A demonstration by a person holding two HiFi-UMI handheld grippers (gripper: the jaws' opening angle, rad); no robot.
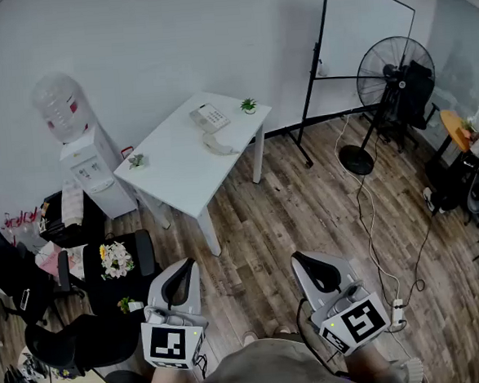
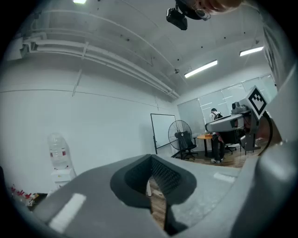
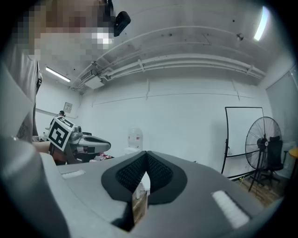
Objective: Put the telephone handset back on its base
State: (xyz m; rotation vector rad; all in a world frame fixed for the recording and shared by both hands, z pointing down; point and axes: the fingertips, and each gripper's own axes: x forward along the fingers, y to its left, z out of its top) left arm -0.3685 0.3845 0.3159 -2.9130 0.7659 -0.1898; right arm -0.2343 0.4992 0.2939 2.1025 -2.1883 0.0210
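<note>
Head view: both grippers held low, phone on the surface far ahead.
Left gripper (image 1: pixel 186 265) and right gripper (image 1: pixel 300 259) sit side by side, pointing level, both with jaws closed together and nothing between them; the left gripper view (image 2: pixel 151 158) and right gripper view (image 3: pixel 146 153) show only a thin slit. Well ahead of both grippers stands the white surface (image 1: pixel 181 170), carrying the telephone base (image 1: pixel 210 116), with the handset (image 1: pixel 218 145) off it, lying just beside it on the side nearer the grippers. Small plant (image 1: pixel 249 105) sits beyond the base.
</note>
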